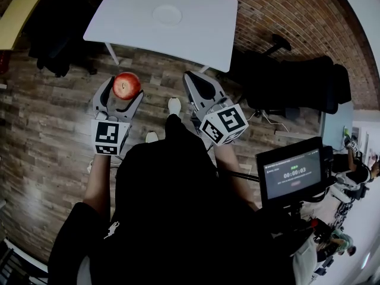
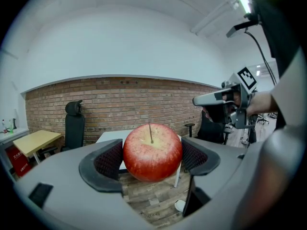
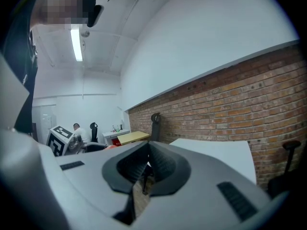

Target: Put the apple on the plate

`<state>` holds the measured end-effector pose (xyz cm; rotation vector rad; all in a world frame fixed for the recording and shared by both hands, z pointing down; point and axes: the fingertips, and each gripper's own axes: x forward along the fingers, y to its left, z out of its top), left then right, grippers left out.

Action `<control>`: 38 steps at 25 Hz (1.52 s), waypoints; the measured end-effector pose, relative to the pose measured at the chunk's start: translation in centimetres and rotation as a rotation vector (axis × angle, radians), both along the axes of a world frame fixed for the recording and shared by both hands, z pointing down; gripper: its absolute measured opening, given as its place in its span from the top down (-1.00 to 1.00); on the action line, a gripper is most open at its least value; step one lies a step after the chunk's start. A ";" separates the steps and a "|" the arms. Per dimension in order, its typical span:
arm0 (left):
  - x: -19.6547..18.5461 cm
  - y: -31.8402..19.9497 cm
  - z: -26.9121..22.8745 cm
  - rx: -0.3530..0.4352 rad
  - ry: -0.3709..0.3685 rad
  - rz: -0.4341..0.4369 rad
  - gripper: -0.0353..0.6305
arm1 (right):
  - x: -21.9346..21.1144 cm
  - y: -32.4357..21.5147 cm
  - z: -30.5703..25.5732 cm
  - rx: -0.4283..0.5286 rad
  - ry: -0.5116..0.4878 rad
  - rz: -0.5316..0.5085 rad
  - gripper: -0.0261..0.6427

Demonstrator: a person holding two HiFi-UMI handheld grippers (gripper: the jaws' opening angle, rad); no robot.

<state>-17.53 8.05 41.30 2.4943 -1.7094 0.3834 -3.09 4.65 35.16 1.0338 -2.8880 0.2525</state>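
A red apple (image 1: 126, 85) with its stem up sits between the jaws of my left gripper (image 1: 126, 88), which is shut on it and held above the wooden floor, short of the table. In the left gripper view the apple (image 2: 152, 152) fills the gap between the two dark pads. A white plate (image 1: 167, 14) lies near the middle of the white table (image 1: 136, 22) ahead. My right gripper (image 1: 197, 86) is shut with nothing in it, held beside the left one; in its own view the jaws (image 3: 147, 169) meet.
A yellow table (image 1: 21, 13) stands at the far left and black office chairs (image 1: 297, 82) at the right beside a brick wall. A monitor on a stand (image 1: 292, 174) is at my right. My shoes (image 1: 173, 105) show on the floor below the grippers.
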 end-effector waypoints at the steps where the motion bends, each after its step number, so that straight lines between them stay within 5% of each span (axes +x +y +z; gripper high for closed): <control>1: 0.3 -0.5 0.2 -0.002 -0.004 -0.001 -0.27 | 0.2 -0.6 0.2 -0.001 -0.003 -0.003 0.91; 29: 2.2 -8.9 -0.2 0.000 -0.053 -0.002 -0.27 | 1.0 -8.8 1.0 -0.009 -0.038 -0.053 0.91; 38: 5.7 -17.7 -0.2 -0.042 -0.051 -0.027 -0.27 | 3.7 -17.9 1.4 -0.057 -0.036 -0.097 0.91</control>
